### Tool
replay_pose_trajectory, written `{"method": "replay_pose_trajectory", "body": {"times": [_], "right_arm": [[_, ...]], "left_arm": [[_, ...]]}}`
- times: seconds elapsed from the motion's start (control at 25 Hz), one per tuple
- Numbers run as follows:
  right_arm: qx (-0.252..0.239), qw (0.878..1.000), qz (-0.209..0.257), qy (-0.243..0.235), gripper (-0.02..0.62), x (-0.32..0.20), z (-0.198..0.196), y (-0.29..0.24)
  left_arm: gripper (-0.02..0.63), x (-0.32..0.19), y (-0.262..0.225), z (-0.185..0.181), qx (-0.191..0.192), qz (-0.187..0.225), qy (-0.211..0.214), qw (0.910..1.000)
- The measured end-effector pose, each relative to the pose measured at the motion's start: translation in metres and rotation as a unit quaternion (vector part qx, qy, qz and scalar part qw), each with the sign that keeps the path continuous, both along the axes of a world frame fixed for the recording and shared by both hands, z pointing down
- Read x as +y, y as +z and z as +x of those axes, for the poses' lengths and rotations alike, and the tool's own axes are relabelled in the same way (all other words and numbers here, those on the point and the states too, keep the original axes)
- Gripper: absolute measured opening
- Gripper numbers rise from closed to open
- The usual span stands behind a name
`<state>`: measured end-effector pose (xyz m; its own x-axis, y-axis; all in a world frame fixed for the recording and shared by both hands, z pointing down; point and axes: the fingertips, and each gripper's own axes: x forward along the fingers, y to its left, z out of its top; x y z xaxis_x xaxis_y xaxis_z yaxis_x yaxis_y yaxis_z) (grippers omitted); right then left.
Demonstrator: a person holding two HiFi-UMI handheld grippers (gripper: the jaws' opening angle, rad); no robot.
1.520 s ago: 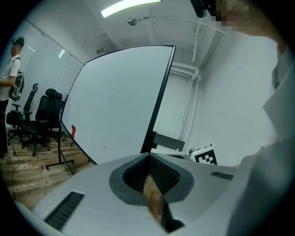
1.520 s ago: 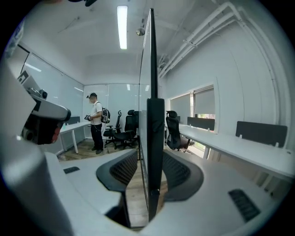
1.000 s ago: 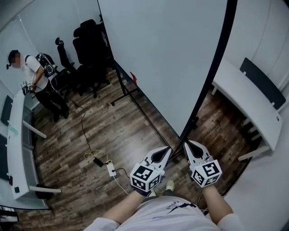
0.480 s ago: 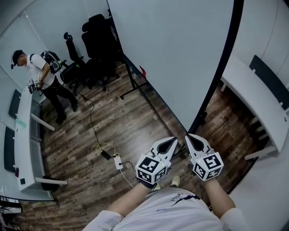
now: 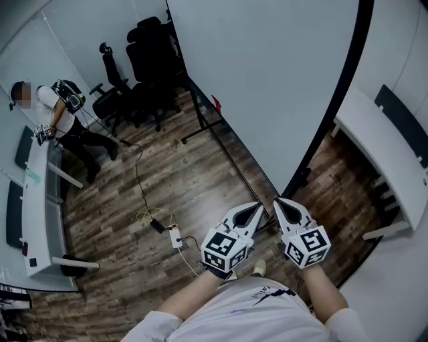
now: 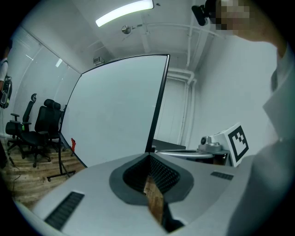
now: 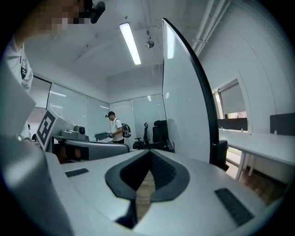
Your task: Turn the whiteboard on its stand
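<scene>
Grey jaws closed on both left gripper (image 5: pixel 256 206) and right gripper (image 5: pixel 279 202), nothing between them. Neither touches the whiteboard (image 5: pixel 267 87).

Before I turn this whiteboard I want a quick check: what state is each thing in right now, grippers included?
whiteboard: upright on its stand, blank, not gripped.
left gripper: shut, empty, clear of the board.
right gripper: shut, empty, clear of the board.
office chairs: unoccupied.
ceiling light: on.
person: standing, bent toward the desk.
</scene>
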<state>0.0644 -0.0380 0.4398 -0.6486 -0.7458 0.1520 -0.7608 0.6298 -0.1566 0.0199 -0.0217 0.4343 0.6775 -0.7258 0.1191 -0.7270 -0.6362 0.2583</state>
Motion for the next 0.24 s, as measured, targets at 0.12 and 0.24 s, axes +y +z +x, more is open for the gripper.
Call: {"method": "replay_pose_trajectory", "body": {"times": [0.12, 0.24], "right_arm": [[0.001, 1.0, 0.0, -0.001, 0.014, -0.0002, -0.0016, 0.0008], [0.002, 1.0, -0.001, -0.001, 0.014, -0.0009, -0.0038, 0.0011]], "left_arm": [[0.012, 0.0, 0.001, -0.0019, -0.001, -0.001, -0.002, 1.0], [0.012, -0.0002, 0.0004, -0.0047, 0.0, -0.001, -0.004, 1.0]]}}
